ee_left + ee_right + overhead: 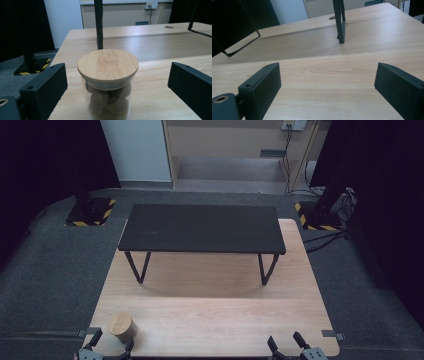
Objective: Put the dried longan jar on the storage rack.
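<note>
A glass jar (108, 100) with a round bamboo lid (120, 324) stands upright near the wooden table's front left corner, holding several round brown pieces. My left gripper (111, 341) is open, its jaws on either side of the jar without touching it; in the left gripper view the jar sits centred between the wide-apart jaws, with the left gripper (117, 82) level with the lid. My right gripper (287, 342) is at the front right edge, open, with bare tabletop between its jaws, as the right gripper view confirms around the right gripper (328, 82).
A low black shelf (202, 227) on thin metal legs (138, 266) stands across the far half of the wooden table (215, 315). Grey carpet surrounds the table. Dark stands with yellow-black tape (90, 212) and cables (325, 237) sit at the back corners.
</note>
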`<state>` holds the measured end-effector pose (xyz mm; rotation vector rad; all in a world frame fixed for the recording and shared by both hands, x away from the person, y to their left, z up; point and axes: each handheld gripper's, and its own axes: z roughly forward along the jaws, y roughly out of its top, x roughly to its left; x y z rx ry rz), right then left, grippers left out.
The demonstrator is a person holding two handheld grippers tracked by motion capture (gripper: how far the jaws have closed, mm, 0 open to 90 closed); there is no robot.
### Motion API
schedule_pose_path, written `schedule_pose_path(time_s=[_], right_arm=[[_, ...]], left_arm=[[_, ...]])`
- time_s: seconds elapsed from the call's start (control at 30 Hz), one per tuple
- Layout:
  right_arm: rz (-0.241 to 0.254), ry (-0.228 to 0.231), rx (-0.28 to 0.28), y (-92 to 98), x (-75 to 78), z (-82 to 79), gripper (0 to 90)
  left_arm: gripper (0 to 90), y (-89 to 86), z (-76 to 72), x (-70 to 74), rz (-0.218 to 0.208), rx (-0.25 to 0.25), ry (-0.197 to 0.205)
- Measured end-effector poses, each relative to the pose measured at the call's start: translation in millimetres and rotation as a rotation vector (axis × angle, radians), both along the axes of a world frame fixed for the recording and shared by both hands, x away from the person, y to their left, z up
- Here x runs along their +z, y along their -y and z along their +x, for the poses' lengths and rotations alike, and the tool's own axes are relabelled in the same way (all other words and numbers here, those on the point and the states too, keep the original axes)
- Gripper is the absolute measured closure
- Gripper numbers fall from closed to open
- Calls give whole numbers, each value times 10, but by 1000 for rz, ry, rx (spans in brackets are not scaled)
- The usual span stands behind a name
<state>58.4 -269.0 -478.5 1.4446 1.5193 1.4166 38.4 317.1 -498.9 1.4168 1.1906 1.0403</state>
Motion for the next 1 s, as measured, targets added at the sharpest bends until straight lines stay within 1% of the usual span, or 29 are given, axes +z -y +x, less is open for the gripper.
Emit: schedule_pose_path(time_s=[0.13,0.23,0.37,0.5,0.67,0.87,0.93,1.0], right_arm=[[1,0,-2,-3,-5,-15,71],[-1,-7,-3,-5,-10,-10,71],[0,-10,-6,-12,-11,-7,71],[-2,-16,-9,-16,-16,-2,71],[-3,-28,-11,-22,-27,11,71],[-3,-32,-13,-28,-32,25,71],[-4,-31,-13,-32,-33,28,71],[-4,-34,-14,-37,-31,30,71]], left_arm=[[11,1,23,-24,9,2,9],[11,-8,71,-46,7,4,5],[12,-19,151,-80,12,4,-17],[14,-40,236,-126,6,3,-42],[30,-61,343,-178,15,10,-67],[52,-70,390,-187,27,3,-79],[84,-66,387,-190,32,0,-77],[95,-65,382,-192,35,-5,-78]])
